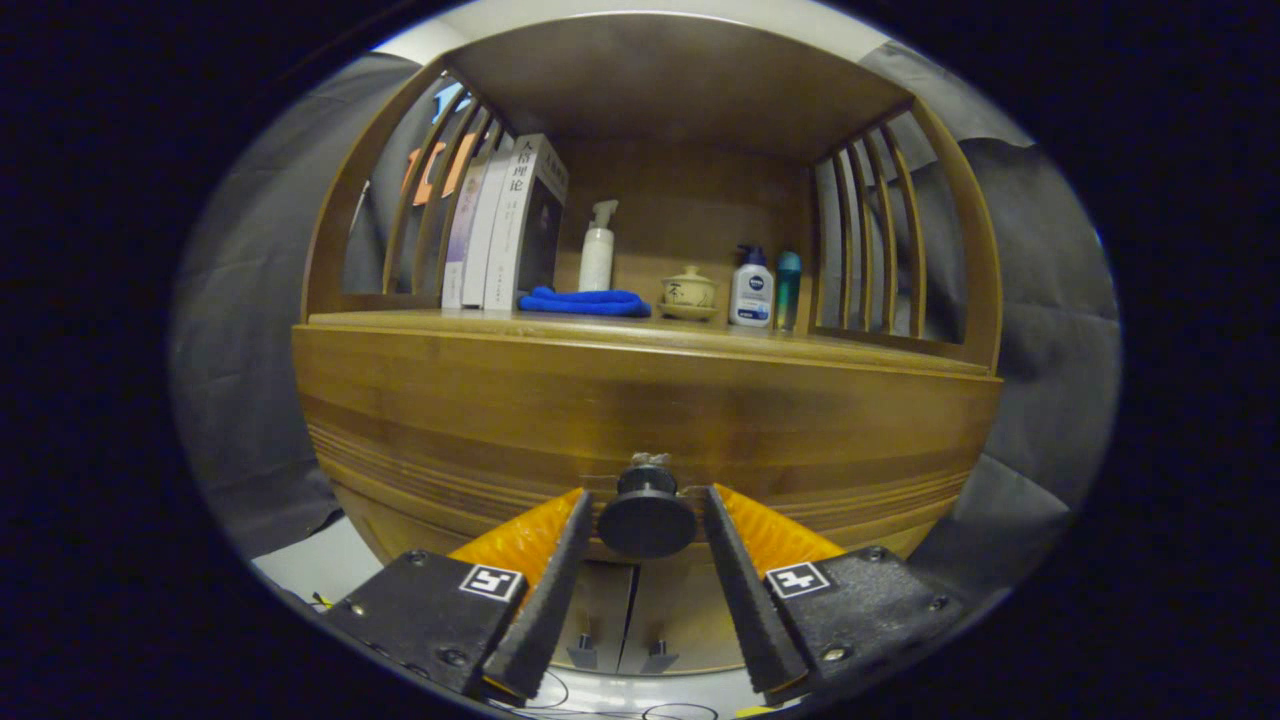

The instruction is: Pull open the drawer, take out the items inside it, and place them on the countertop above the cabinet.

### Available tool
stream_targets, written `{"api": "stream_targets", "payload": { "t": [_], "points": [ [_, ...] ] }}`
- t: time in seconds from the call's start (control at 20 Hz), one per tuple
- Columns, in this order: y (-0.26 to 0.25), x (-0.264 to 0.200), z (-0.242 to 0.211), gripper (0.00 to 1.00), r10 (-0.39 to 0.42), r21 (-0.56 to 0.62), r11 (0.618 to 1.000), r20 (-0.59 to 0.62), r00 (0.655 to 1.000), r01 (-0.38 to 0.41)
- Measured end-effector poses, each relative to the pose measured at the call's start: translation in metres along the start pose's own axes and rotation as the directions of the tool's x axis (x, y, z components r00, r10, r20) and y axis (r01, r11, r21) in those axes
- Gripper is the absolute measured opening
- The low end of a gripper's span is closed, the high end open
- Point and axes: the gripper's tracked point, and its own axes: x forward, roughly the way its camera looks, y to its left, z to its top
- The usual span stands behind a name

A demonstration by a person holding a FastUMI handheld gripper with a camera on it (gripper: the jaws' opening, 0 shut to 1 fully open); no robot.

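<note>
Between the two fingers of the gripper (647,500) sits the round dark knob (647,517) of the drawer (640,420), and the fingers stand narrow on both sides of it, very near its rim. I cannot tell for sure whether both pads already press on the knob or whether a thin gap is left, so I judge the grasp as almost closed but not confirmed. The drawer front looks shut, flush with the cabinet, so its items are hidden behind the front panel just ahead of the fingers. To do this step well, I think the fingers should close fully behind the wide head of the knob, on its thinner neck if possible, so that the head cannot slip out. Then the pull should go straight back along the line of the fingers, slow and level, without twisting, because a sideways pull may jam the drawer. Beyond the fingers and higher lies the countertop (640,330), which already carries books (505,225), a blue cloth (585,301), a pump bottle (597,250), a small lidded pot (689,292) and two more bottles (765,290). The free wood near its front edge seems the best place for the items later.
</note>
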Motion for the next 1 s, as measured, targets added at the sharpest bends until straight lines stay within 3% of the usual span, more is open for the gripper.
{"api": "stream_targets", "payload": {
  "t": [0.25, 0.45, 1.0],
  "points": [
    [-0.0004, -0.0006, -0.0005, 0.47, -0.018, 0.027, 0.999, -0.001, 1.000, 0.018],
    [0.0002, -0.0010, -0.0001, 0.37, -0.008, 0.059, 0.998, -0.036, 0.999, 0.010],
    [-0.0007, -0.0021, -0.0008, 0.32, -0.005, 0.054, 0.998, -0.075, 0.997, 0.009]
  ]
}}
